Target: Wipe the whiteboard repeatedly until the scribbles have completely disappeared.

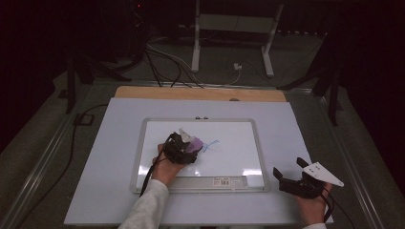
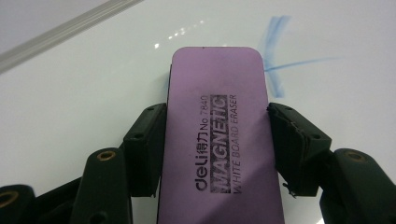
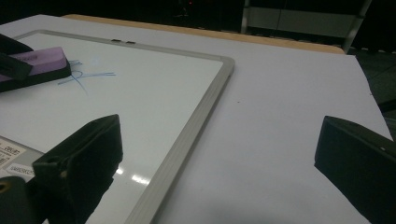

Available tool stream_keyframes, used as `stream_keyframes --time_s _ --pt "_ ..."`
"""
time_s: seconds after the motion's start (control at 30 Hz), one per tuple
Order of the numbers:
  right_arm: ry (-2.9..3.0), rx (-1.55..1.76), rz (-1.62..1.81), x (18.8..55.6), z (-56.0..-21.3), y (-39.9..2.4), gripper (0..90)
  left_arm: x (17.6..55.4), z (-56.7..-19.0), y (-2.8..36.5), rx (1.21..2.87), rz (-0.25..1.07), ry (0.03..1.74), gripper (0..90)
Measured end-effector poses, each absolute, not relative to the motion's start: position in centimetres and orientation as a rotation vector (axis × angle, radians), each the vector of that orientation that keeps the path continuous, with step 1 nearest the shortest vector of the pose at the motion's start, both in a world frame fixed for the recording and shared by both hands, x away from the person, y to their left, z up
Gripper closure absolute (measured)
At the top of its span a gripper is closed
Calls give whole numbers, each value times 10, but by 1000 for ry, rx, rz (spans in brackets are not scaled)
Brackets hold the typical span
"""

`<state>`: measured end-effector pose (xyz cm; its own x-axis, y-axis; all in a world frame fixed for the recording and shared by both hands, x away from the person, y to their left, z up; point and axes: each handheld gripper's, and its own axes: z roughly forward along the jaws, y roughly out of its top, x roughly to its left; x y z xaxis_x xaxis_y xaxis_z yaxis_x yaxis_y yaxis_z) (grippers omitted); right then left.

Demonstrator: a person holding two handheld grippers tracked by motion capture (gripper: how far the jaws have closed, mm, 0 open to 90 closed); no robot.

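From where I stand, the left gripper (image 1: 187, 145) is out over the middle of the whiteboard (image 1: 239, 125), its two black jaws clamped on the long sides of a purple magnetic eraser (image 2: 217, 135), which lies flat on the white surface with its printed label up (a grip by the sides keeps the felt face down on the board, which is surely the point). The eraser sits just beside the blue marker scribble (image 2: 275, 70); in the left gripper view the strokes lie at about one o'clock from the eraser's front end, partly smeared, so I judge the wiping to be under way with marks yet to clear. In the high view the scribble (image 1: 211, 145) is at three o'clock from the eraser. The right gripper (image 1: 292, 177) rests well apart, on the pale table cover (image 1: 105, 191) off the board's lower right corner, at roughly four o'clock from the eraser, with its jaws spread wide and nothing between them; it looks parked out of the way so the board stays free for the wiping hand. From the right gripper view the eraser (image 3: 39, 63) shows at ten o'clock, low against the board, with the frame (image 3: 196, 116) running between.
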<state>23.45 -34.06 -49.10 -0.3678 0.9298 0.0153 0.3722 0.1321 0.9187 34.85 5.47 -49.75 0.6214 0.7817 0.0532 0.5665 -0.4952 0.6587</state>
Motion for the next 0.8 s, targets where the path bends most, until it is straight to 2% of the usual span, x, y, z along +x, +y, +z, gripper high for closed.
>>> stream_keyframes --time_s 0.27,0.37,0.53,0.63,0.7,0.8 --pt "1819 1260 1216 234 -491 -342 13 380 -496 71 2202 596 1252 418" --pt "1821 1256 1216 234 -491 -342 13 387 -496 70 2187 584 1285 417" --pt "1824 1256 1216 235 -491 -341 13 384 -497 55 2195 527 1207 417" --pt "1823 1255 1215 235 -491 -342 14 378 -498 46 2219 403 1087 417" --pt "1822 1255 1216 234 -491 -342 13 375 -498 41 2245 427 1030 417" --pt "1821 1256 1216 234 -490 -342 13 380 -499 47 2216 434 1098 417"
